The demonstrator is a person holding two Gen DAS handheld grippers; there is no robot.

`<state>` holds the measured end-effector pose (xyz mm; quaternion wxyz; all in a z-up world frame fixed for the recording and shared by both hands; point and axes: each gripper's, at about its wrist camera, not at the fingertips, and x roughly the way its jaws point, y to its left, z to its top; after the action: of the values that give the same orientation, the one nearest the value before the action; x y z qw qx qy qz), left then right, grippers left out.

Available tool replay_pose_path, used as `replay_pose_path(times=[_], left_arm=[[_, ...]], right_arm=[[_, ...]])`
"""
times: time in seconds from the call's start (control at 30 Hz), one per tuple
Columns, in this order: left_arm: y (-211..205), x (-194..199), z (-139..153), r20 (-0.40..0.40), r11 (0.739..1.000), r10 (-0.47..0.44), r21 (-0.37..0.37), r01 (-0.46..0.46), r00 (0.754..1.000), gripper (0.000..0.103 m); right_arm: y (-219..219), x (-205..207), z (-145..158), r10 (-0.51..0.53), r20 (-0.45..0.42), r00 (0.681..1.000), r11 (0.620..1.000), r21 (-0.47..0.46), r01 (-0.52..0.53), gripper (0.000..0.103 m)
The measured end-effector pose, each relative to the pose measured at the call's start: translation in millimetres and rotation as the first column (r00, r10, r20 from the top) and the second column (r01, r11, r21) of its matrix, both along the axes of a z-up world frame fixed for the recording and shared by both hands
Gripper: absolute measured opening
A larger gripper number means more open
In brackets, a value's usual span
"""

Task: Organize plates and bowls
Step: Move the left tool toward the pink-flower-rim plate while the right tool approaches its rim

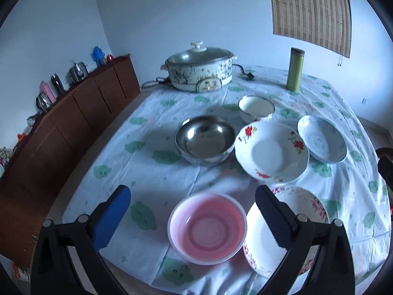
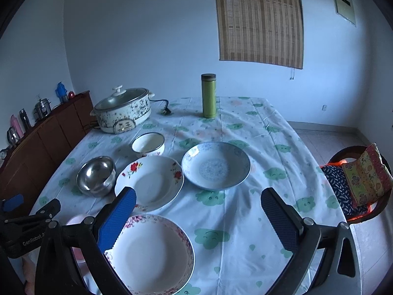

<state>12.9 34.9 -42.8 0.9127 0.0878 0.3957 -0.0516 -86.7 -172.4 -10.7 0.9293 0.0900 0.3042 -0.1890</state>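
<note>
Pink bowl (image 2: 77,218) mostly hidden behind right gripper (image 2: 199,218); left gripper (image 1: 192,217) likewise: jaws wide, empty.

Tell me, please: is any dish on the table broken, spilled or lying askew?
Nothing stands out. The steel bowl, pink bowl, white bowl and three plates all sit upright and empty on the tablecloth.

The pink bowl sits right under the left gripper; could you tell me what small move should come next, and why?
Probably lower the open left gripper onto the pink bowl and grip its rim: the bowl lies between the spread fingers, untouched, and nothing is stacked yet.
</note>
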Motion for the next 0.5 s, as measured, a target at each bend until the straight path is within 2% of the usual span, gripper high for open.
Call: replay_pose_path(times=[0.27, 0.5], left_arm=[[42.4, 1.5, -30.3, -0.069, 1.000, 0.000, -0.017, -0.001, 0.998, 0.103], [64.6, 8.4, -52.0, -0.132, 1.000, 0.028, -0.010, -0.030, 0.991, 0.103]], right_arm=[[-8.9, 8.6, -37.7, 0.065, -0.102, 0.993, 0.995, 0.078, -0.057, 0.102], [-11.6, 8.1, -53.9, 0.090, -0.122, 0.988, 0.991, 0.112, -0.076, 0.102]])
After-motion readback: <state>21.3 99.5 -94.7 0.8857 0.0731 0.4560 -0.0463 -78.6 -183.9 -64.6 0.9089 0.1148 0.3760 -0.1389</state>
